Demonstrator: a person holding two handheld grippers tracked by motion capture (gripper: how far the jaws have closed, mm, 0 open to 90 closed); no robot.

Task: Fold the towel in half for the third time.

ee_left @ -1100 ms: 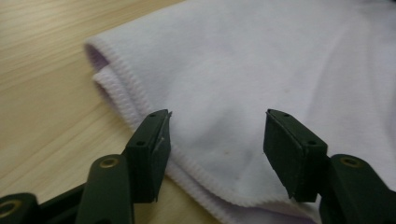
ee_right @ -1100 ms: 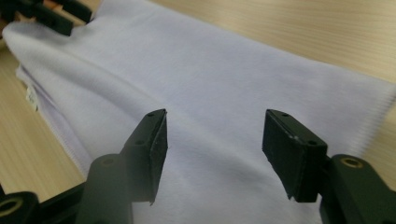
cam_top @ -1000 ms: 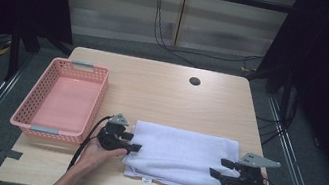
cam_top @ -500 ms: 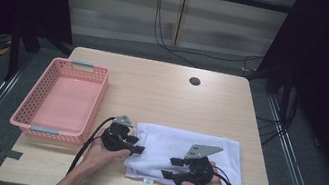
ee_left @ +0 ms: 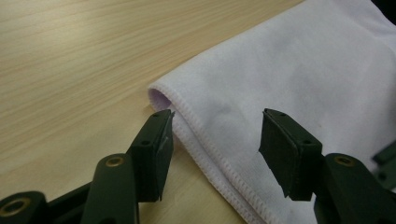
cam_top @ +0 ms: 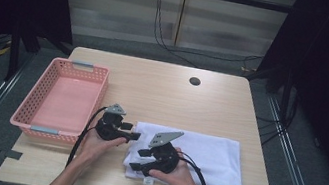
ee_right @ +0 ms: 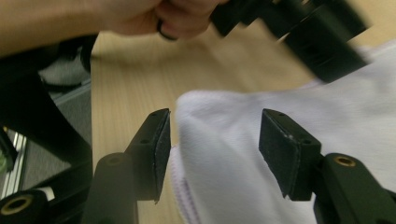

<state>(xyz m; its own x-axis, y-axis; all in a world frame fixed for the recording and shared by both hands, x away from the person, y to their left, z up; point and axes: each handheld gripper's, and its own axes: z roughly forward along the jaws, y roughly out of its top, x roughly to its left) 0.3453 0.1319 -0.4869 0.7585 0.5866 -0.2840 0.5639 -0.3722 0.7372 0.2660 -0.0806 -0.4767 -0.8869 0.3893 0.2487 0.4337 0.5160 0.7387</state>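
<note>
The right gripper (cam_top: 140,160) has travelled a long way across the white towel (cam_top: 207,155). One second earlier it was at the towel's right end; now it is near the left end, at the front corner, close to the left gripper (cam_top: 136,133). The left gripper has hardly moved and stays at the towel's back left corner. The towel was spread flat before; now its left part looks bunched and the right part is still flat.

The towel is a folded rectangle on the wooden table (cam_top: 162,92). Its long axis runs from left to right along the table's near edge, and its left end points toward the pink basket (cam_top: 63,101).

In the left gripper view, the jaws are apart at a middle width after opening a little, and the stitched corner of the towel (ee_left: 289,70) lies between them and just ahead; the left pad (ee_left: 159,149) is just beside the hem. In the right gripper view, the jaws are also half wide, and a rounded fold of the towel (ee_right: 243,154) sits between them, not pressed.
</note>
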